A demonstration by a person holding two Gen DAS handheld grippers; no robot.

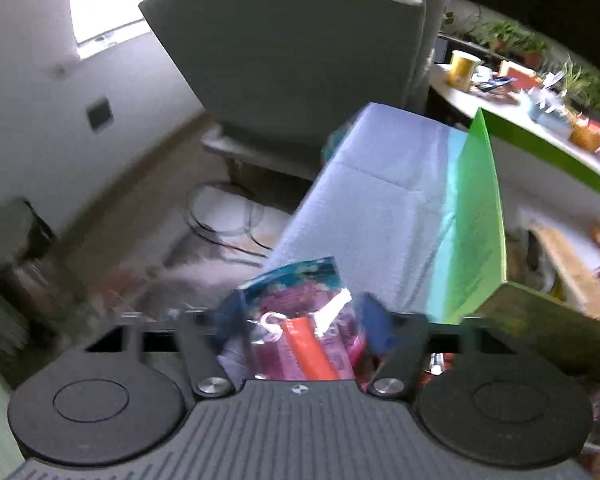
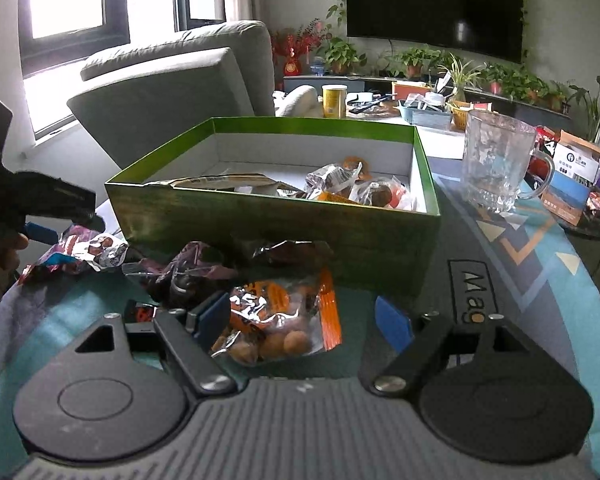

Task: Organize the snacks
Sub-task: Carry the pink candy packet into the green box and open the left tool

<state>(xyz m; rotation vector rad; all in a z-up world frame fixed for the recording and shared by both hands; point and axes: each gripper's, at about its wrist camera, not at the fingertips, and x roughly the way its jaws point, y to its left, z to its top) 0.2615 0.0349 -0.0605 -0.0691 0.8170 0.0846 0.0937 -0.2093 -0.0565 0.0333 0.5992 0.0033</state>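
Observation:
My left gripper (image 1: pixel 306 316) is shut on a purple snack packet (image 1: pixel 300 320) with a teal edge and an orange stripe. Its blue pads press the packet's two sides near the table's left edge. In the right wrist view that left gripper (image 2: pixel 72 220) reaches in from the left over the same purple packet (image 2: pixel 88 250). My right gripper (image 2: pixel 302 316) stands open around an orange packet of round nuts (image 2: pixel 276 328) on the mat, its right pad clear of the packet. A green box (image 2: pixel 276 216) just behind holds several wrapped snacks. Two dark packets (image 2: pixel 196 272) lie in front of the box.
A glass mug (image 2: pixel 496 164) stands right of the box, with a small printed carton (image 2: pixel 572 184) beyond it. A grey armchair (image 1: pixel 300 60) sits past the table's left edge. A yellow canister (image 2: pixel 334 100) and clutter fill the far table. The green box's side (image 1: pixel 480 220) rises right of my left gripper.

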